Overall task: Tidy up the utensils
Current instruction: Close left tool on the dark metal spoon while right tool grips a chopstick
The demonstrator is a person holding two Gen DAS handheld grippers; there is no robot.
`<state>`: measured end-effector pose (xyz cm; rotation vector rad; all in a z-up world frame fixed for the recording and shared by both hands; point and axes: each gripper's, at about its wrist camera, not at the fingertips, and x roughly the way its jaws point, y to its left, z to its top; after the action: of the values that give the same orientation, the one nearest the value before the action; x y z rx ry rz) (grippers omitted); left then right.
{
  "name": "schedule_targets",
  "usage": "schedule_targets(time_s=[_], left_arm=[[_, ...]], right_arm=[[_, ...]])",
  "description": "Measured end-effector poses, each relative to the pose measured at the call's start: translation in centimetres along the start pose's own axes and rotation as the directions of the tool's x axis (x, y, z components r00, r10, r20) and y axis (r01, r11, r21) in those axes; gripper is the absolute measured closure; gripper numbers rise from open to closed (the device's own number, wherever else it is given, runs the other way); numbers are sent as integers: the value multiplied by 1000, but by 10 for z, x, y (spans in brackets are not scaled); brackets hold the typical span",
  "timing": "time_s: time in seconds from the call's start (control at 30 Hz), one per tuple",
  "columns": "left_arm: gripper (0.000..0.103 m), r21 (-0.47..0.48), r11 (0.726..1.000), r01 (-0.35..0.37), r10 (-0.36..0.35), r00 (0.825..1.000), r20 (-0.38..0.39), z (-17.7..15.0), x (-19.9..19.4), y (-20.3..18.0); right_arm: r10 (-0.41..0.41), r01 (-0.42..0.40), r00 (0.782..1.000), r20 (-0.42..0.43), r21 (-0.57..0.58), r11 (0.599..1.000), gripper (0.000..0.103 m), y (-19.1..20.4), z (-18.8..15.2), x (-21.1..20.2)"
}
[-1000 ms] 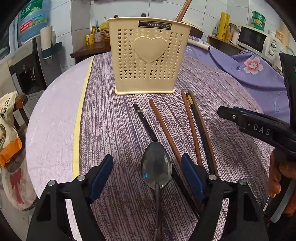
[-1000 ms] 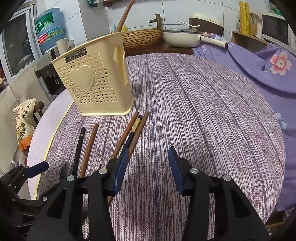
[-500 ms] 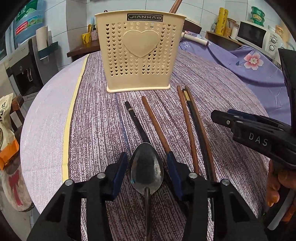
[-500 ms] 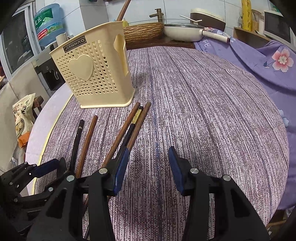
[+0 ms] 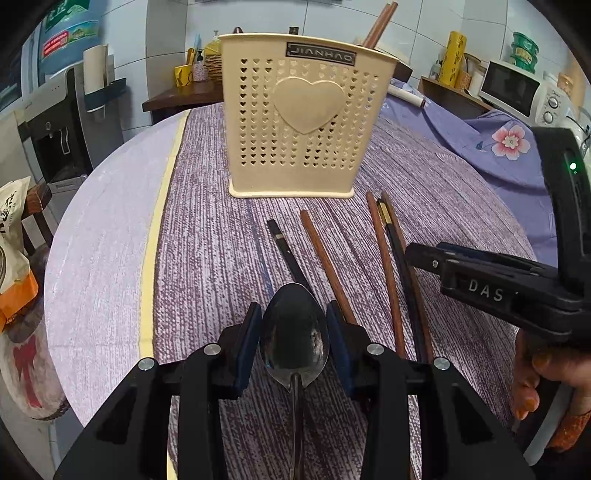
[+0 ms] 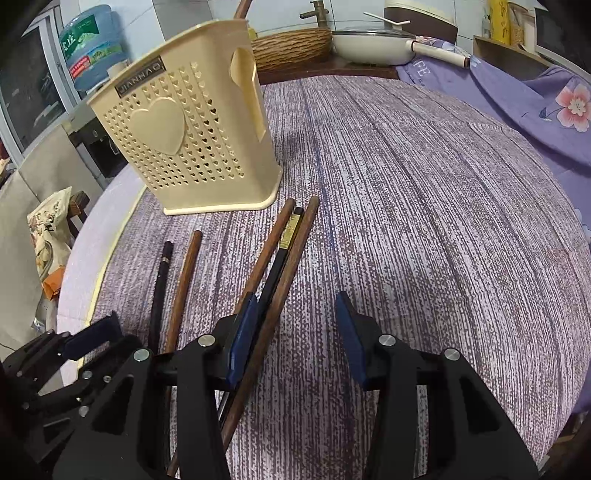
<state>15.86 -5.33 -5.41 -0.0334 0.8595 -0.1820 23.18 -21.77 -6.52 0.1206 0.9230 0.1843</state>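
Note:
My left gripper point(image 5: 294, 330) is shut on a metal spoon point(image 5: 294, 338), its pads pressed on both sides of the bowl. The cream perforated utensil holder point(image 5: 304, 122) stands upright ahead of it, with brown chopsticks point(image 5: 378, 24) sticking out of its top. Several brown and black chopsticks point(image 5: 325, 262) lie on the cloth between holder and grippers. My right gripper point(image 6: 295, 338) is open and empty, low over the table, right of the chopstick bundle point(image 6: 284, 258). The holder point(image 6: 184, 133) stands to its far left. The left gripper point(image 6: 81, 339) shows at the lower left.
The round table point(image 6: 424, 206) carries a purple striped cloth with a yellow edge point(image 5: 159, 229). A purple floral cloth point(image 5: 491, 147) lies at the right. A white pan point(image 6: 373, 46) and woven basket point(image 6: 291, 48) stand behind the table. A snack bag point(image 5: 13, 251) hangs off the left.
My left gripper has closed from wide open onto the spoon's bowl and lifted it slightly. The right gripper has stayed open and shifted a little forward.

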Motion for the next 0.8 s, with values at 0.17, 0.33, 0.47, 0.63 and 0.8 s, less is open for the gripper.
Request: schedule_targets(time_s=[0.17,0.33,0.47,0.63,0.8], left_arm=[[67,-13,1000,-6,6,1000,11,6,-1,8],[67,-23,1000,0,0,1000,8,9,2,11],[67,-26,1000,1,0,1000,7,10,4,12],[67,-24,1000,4,-4,1000,10,16,5,12],[67,-23,1000,14,-14,1000,26,23,4,11]], right_arm=[[-21,21,1000,-13,14,1000,67,-3,5,6],[-52,52,998,-25,-2,999,70,0,15,14],[-79,79,996,-31,-24,997,74,3,23,21],[-79,79,996,-47,-10,997,77,4,37,31],[-80,80,995,-64,-3,997,91,6,50,40]])
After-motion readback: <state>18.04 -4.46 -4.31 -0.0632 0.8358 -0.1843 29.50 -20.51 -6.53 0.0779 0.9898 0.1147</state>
